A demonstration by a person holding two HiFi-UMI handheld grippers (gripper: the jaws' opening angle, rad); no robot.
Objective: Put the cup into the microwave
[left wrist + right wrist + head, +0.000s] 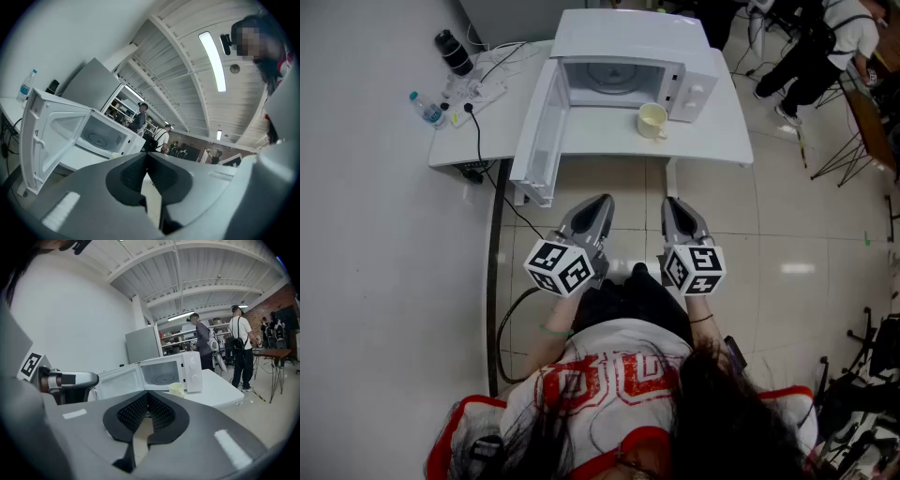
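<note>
1. White table (712,141) at the top of the head view, and its left corner is the busy one.
2. On that corner a clear water bottle (425,110) stands beside a white power strip (478,92), with a black cylinder (453,52) just behind them.
3. A black cable (492,281) drops off the table's left edge and runs along the pale tiled floor (797,234).
4. Top right, a person in dark trousers (811,56).
5. In the right gripper view, two more people (202,341) stand near shelving, with a grey cabinet (142,347) against the wall.
6. Overhead, a long ceiling light (212,61) is lit.

We saw a white table (712,131) carrying a microwave (628,56), a cup (652,120) at its five o'clock, and a bottle (427,110) and power strip (478,91) toward nine o'clock.
</note>
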